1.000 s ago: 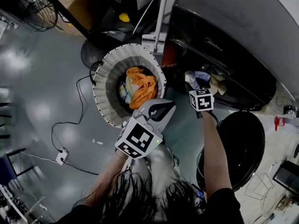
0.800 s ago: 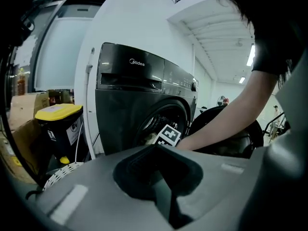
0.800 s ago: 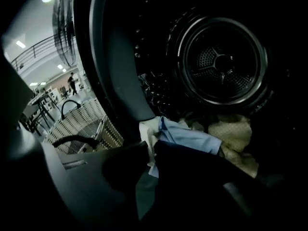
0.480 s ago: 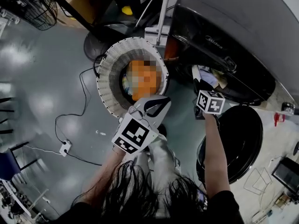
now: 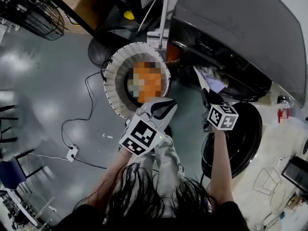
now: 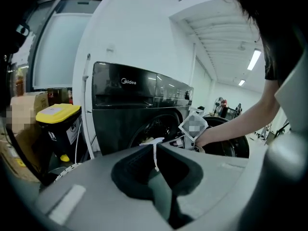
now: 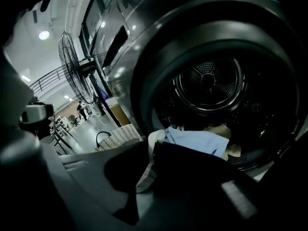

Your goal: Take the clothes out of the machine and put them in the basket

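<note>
Right gripper clamps pale garment; left gripper closed

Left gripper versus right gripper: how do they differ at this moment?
The left gripper has its jaws together with no garment; the right gripper is clamped on a pale garment. The left sits by the basket; the right is at the machine opening. Both carry a marker cube.

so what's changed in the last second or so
The right hand-held gripper, shut on a pale blue garment, has drawn back from the washing machine's opening, pulling the garment partly out. The left hand-held gripper, shut, stays near the basket, which keeps its orange clothes.
</note>
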### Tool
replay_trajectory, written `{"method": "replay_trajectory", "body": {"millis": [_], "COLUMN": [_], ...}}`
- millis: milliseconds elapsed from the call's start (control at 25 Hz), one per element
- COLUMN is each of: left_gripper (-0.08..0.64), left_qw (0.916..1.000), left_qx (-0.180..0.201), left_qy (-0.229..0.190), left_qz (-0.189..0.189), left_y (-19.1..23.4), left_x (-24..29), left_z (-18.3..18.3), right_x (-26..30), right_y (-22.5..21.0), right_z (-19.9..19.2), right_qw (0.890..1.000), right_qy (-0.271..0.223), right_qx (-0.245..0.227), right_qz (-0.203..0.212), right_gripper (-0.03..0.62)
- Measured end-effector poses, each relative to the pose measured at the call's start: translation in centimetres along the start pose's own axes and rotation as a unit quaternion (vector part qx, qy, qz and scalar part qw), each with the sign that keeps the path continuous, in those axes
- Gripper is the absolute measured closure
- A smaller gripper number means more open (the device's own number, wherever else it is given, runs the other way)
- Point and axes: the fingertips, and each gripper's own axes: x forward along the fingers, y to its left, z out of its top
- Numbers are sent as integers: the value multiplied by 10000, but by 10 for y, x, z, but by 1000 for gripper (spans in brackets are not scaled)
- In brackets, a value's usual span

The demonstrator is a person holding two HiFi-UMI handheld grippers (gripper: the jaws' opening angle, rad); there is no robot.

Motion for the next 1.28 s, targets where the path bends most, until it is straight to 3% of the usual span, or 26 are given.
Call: {"method": "replay_trajectory", "body": {"millis": [480, 880, 1120, 1280], "left_gripper": [523, 517, 476, 411], "left_qw": [9994, 9996, 9993, 9984], "left_qx": [332, 264, 327, 380], "left_qy": [86, 52, 172, 322], "left_qz": [-42, -43, -94, -269], "left_y": [-22, -36, -50, -63], "left_x": [-35, -51, -51, -51], "left_z": [50, 83, 93, 90], "right_x": [-86, -148, -186, -213], "right_y": [54, 97, 121, 145], "right_z": [60, 109, 137, 161], "right_qw": [9937, 9902, 9858, 9819], "right_qy": [-601, -831, -1046, -1221], "right_qx": [897, 966, 966, 852], "right_qz": [308, 579, 887, 1172], "right_gripper": [551, 551, 551, 551]}}
